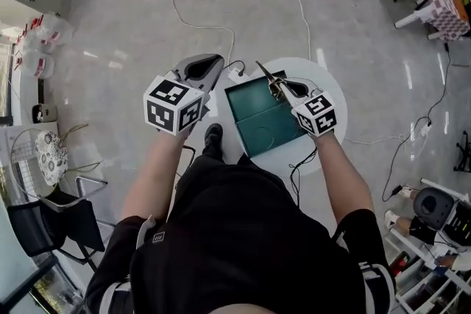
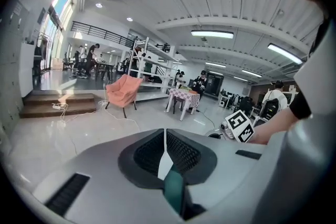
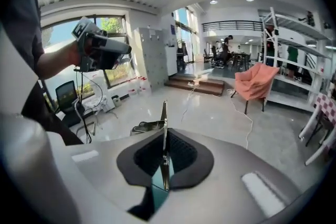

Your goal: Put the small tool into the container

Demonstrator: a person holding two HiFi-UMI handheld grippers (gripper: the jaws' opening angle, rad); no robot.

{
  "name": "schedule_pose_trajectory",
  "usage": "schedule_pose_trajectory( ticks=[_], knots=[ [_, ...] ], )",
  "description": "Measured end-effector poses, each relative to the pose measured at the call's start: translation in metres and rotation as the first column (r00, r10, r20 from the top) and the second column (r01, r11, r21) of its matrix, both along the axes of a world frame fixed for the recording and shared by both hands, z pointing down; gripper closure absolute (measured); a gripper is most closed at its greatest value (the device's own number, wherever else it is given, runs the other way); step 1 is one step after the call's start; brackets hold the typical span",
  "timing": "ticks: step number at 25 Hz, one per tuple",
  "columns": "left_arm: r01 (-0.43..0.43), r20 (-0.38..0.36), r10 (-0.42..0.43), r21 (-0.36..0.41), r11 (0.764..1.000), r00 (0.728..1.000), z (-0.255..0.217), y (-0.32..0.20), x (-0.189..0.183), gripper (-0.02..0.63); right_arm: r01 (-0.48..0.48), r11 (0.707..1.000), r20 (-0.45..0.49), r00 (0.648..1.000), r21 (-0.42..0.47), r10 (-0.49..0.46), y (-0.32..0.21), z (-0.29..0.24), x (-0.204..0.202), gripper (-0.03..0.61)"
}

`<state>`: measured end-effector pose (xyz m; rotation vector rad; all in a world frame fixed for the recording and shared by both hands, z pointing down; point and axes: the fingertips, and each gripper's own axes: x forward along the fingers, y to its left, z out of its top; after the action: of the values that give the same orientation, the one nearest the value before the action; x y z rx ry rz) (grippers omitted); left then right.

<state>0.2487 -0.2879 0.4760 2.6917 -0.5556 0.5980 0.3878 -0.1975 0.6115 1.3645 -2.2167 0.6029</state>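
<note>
One teal box (image 1: 257, 120) lies open on the round white worktop (image 1: 327, 88). Its inside shows only flat teal panels with a crease running across them.

The small tool (image 1: 266, 75) is a thin, pointed piece of bright metal. It is held in the air over the box's far right corner, gripped by the right claw (image 1: 284, 88). In the right gripper view the tool appears edge-on, a narrow sliver rising from between ribbed dark pads pressed against it.

The left claw (image 1: 213, 62) hovers just beside the box's far left corner, over the worktop's rim. It is clenched with nothing in it, and in the left gripper view its pads meet along a thin line.

Each claw carries a cube (image 1: 174, 105) with black-and-white square markers.

Around the worktop, thin white cables (image 1: 193, 17) trail over a glossy pale stone floor (image 1: 118, 33), and a black shoe (image 1: 213, 134) stands near the worktop's near edge. Farther off, the left gripper view shows a pink chair (image 2: 124, 91) and a table with a checked cloth (image 2: 182, 96).
</note>
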Motion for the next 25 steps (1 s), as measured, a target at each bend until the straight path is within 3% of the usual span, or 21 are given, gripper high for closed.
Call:
schedule_pose_trajectory(
  ticks=[5, 11, 17, 22, 25],
  knots=[
    [0.079, 0.01, -0.079, -0.028, 0.996, 0.997, 0.011, 0.002, -0.021, 0.594, 0.238, 0.97, -0.127, 0.962, -0.043, -0.242, -0.008, 0.029, -0.039, 0.568],
    [0.097, 0.015, -0.096, -0.057, 0.994, 0.995, 0.026, 0.012, -0.035, 0.594, 0.459, 0.876, -0.323, 0.815, -0.147, -0.481, 0.002, 0.069, -0.072, 0.568],
    [0.108, 0.017, -0.107, -0.072, 0.992, 0.994, 0.032, 0.008, -0.051, 0.594, 0.532, 0.81, -0.437, 0.684, -0.247, -0.584, 0.007, 0.101, -0.081, 0.568],
    [0.1, 0.016, -0.099, -0.075, 0.992, 0.995, 0.031, 0.004, -0.062, 0.594, 0.564, 0.748, -0.48, 0.578, -0.351, -0.66, 0.013, 0.132, -0.093, 0.568],
    [0.092, 0.007, -0.091, -0.08, 0.993, 0.996, 0.031, -0.001, -0.064, 0.594, 0.561, 0.728, -0.508, 0.526, -0.394, -0.681, 0.009, 0.144, -0.097, 0.568]
  ],
)
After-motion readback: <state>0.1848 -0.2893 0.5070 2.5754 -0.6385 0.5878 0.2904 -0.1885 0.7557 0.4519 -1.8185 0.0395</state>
